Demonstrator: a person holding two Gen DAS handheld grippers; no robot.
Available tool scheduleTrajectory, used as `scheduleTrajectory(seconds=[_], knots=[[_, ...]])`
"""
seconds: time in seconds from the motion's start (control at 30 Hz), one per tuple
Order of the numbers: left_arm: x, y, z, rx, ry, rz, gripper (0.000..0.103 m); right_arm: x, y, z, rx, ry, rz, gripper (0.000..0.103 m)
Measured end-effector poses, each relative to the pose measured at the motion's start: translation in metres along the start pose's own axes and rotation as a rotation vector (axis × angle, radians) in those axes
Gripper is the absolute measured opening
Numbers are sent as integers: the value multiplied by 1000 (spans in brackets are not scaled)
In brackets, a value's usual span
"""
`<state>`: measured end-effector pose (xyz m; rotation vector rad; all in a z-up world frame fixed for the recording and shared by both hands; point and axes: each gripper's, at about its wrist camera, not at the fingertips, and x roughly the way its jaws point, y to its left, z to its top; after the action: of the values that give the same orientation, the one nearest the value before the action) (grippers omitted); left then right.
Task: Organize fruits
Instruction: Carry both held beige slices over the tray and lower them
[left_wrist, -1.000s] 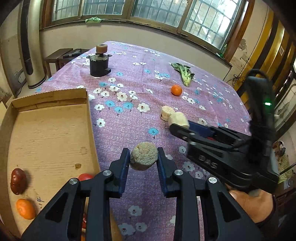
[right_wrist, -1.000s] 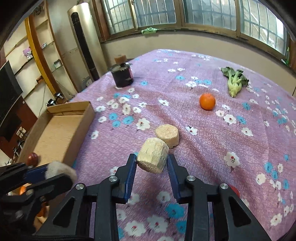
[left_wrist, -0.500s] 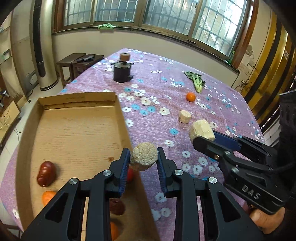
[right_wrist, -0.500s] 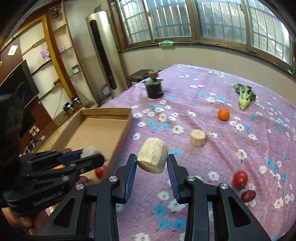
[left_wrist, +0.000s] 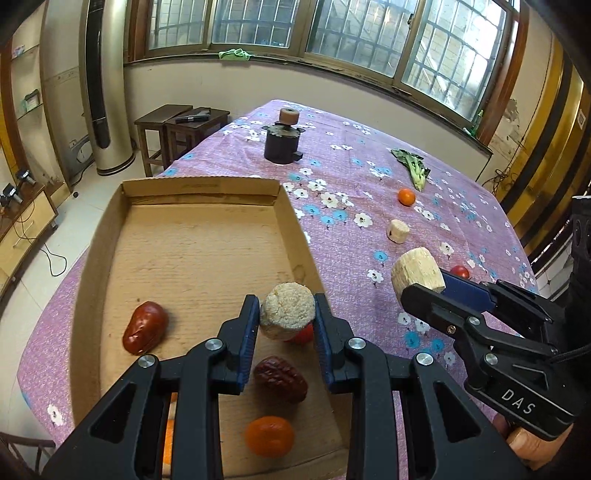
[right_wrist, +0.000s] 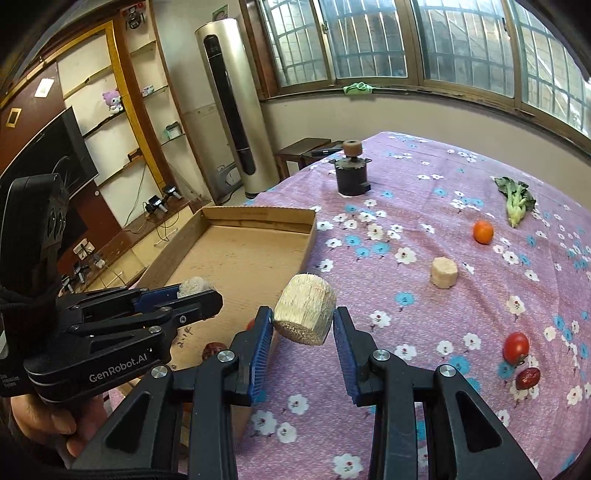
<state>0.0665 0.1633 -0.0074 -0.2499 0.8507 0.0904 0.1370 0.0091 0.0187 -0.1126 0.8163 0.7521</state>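
Observation:
My left gripper (left_wrist: 286, 325) is shut on a pale cut cylinder piece (left_wrist: 287, 311) and holds it above the near right part of the cardboard box (left_wrist: 207, 192). In the box lie a red date (left_wrist: 144, 326), a dark wrinkled date (left_wrist: 280, 373), an orange (left_wrist: 269, 435) and a partly hidden tomato (left_wrist: 303, 334). My right gripper (right_wrist: 303, 334) is shut on a second pale cylinder piece (right_wrist: 304, 314), held above the cloth just right of the box (right_wrist: 258, 214). A third piece (right_wrist: 444, 272), an orange (right_wrist: 483, 232), a tomato (right_wrist: 516, 346) and a date (right_wrist: 528, 377) lie on the tablecloth.
A dark pot with a brown knob (left_wrist: 282, 142) stands at the far end of the table. A green leafy vegetable (right_wrist: 515, 199) lies far right. Beyond the table's left edge are wooden stools (left_wrist: 181, 122) and a tall air conditioner (right_wrist: 229, 110).
Both grippers have risen and pulled back with their pieces. The left one has moved left, from over the cloth to over the box, and more of the box's fruit shows.

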Motion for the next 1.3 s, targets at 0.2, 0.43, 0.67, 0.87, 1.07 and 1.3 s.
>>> scheduleTrajectory(seconds=[0.2,0.43,0.67,0.87,1.07,1.3], knots=[[-6,8,-2,-7,-5,6,27,-1,12,-1,-14,1,9,35],[-12,17,-3,-14,-15,21,27,-1,22,-1,-31,4,18,35],[-14,26,-3,-19,-16,40,27,1,33,-1,-49,11,31,35],[-12,36,-2,-22,-9,58,27,9,39,1,-61,20,46,35],[-4,52,3,-37,6,76,27,24,45,4,-56,42,69,34],[9,74,17,-53,23,112,27,49,52,10,-68,71,74,34]])
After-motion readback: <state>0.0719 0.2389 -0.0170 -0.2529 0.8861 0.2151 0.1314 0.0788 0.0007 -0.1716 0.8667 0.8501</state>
